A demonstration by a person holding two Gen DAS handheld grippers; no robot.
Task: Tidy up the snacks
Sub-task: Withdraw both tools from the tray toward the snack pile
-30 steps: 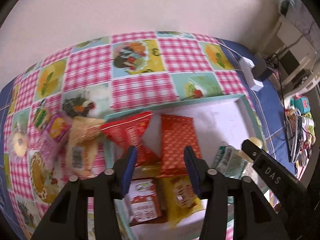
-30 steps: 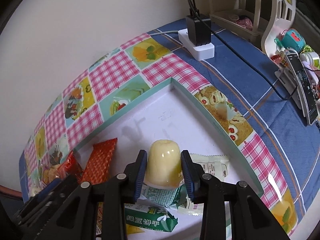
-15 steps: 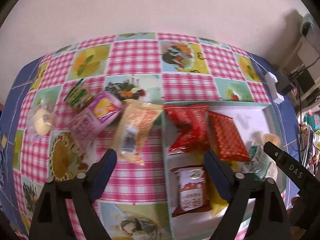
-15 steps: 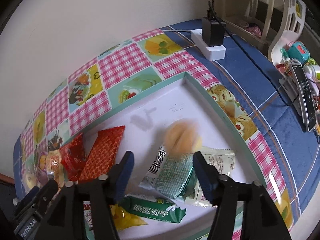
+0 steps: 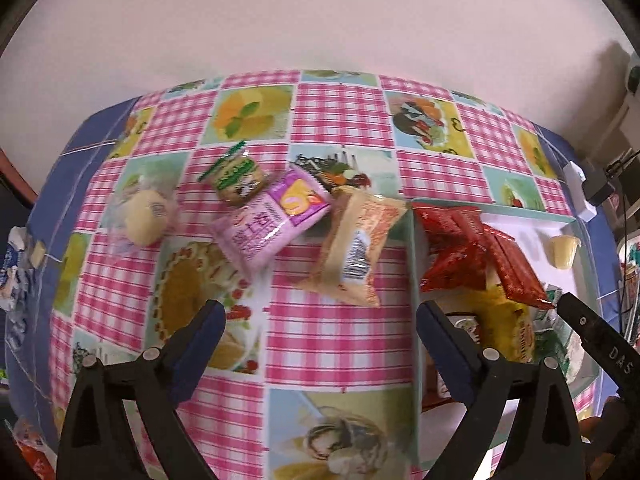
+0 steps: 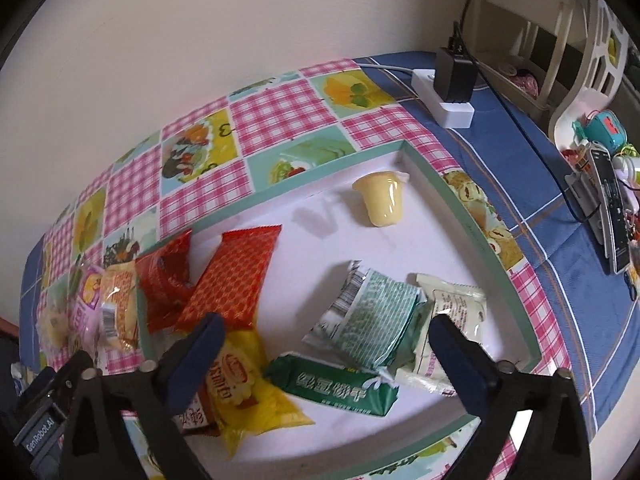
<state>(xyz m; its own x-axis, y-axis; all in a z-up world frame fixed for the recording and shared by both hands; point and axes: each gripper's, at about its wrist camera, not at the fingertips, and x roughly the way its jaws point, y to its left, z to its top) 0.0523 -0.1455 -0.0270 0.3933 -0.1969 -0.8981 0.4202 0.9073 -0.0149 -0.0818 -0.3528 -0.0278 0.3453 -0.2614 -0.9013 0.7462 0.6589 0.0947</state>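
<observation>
right gripper (image 6: 324, 344) fingers wide | jelly cup (image 6: 381, 199) well beyond, seemingly tipped | tray (image 6: 460, 204)

A plain cream wall (image 6: 200, 40) rises directly behind the table. The table carries a pink-checked oilcloth (image 5: 340, 120) laid over a blue cloth (image 6: 560, 240). Right of the oilcloth stands a white shelf unit (image 6: 532, 28), contents indistinct. Lighting appears diffuse daylight.

Jelly cup (image 6: 382, 202) lies toppled inside the tray (image 6: 476, 236).
</observation>
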